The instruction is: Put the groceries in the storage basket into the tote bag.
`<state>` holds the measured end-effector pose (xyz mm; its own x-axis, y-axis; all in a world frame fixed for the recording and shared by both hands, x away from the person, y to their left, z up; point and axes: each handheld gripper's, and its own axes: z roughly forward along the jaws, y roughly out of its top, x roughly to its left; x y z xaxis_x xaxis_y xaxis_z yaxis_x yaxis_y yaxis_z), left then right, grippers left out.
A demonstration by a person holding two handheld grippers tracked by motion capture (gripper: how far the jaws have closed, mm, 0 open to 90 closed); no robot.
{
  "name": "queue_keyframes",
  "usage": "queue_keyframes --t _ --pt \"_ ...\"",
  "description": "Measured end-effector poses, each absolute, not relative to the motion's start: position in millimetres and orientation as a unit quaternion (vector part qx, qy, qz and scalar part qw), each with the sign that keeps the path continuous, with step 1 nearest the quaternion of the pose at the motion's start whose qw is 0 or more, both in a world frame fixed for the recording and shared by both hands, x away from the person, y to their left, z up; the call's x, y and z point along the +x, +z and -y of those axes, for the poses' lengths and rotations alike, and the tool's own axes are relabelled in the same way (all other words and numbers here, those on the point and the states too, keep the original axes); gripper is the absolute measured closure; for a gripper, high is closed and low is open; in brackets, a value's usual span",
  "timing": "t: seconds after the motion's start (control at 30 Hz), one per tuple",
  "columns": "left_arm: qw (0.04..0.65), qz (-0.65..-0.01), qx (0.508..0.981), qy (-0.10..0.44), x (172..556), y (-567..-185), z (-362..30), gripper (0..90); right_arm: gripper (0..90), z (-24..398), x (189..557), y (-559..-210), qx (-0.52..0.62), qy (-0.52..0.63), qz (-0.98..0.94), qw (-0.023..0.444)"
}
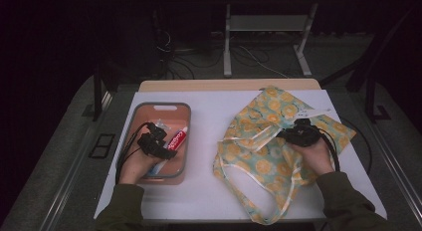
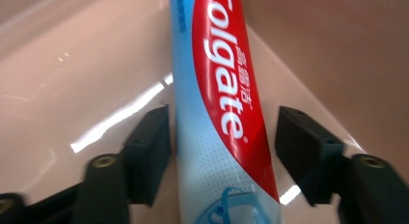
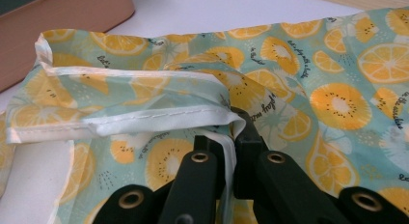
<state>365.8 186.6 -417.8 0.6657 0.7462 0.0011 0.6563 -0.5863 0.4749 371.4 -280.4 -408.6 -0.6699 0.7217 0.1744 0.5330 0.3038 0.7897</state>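
A red, white and blue Colgate toothpaste tube [image 1: 178, 140] lies in a pink basket [image 1: 164, 107] on the table's left. My left gripper [image 1: 166, 152] reaches down into the basket. In the left gripper view the tube [image 2: 222, 113] runs lengthwise between the two jaws of that gripper [image 2: 224, 132]. One pad [image 2: 149, 147] sits at the tube's edge, while the other pad [image 2: 304, 147] stands clear of it. On the right lies a teal cloth bag [image 1: 263, 156] printed with orange slices. My right gripper [image 1: 283, 134] is shut on the bag's white-hemmed rim [image 3: 144, 118].
The basket holds a few other small items near its far end [image 1: 160, 124]. The bag's long handles [image 1: 259, 183] trail toward the table's front edge. In the right gripper view the basket's wall [image 3: 62, 21] stands beyond the bag. White tabletop [image 1: 204, 141] separates basket and bag.
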Motion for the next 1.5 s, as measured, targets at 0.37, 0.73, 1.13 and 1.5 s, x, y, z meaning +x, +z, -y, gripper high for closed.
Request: queue_keyframes --t 0.37,0.73,1.13,1.5 --pt "0.244 -0.428 0.866 0.088 365 -411 -192 69.6 88.2 282 371 -408 0.392 0.441 -0.8 0.108" --pt "0.266 -0.425 0.858 0.109 363 -398 -195 75.1 88.2 282 371 -408 0.393 0.442 -0.799 0.109" --pt "0.322 -0.416 0.839 0.135 351 -366 -205 75.5 88.2 283 371 -408 0.394 0.442 -0.799 0.109" --pt "0.379 -0.383 0.834 0.12 340 -344 -193 75.7 88.1 283 371 -408 0.395 0.442 -0.798 0.108"
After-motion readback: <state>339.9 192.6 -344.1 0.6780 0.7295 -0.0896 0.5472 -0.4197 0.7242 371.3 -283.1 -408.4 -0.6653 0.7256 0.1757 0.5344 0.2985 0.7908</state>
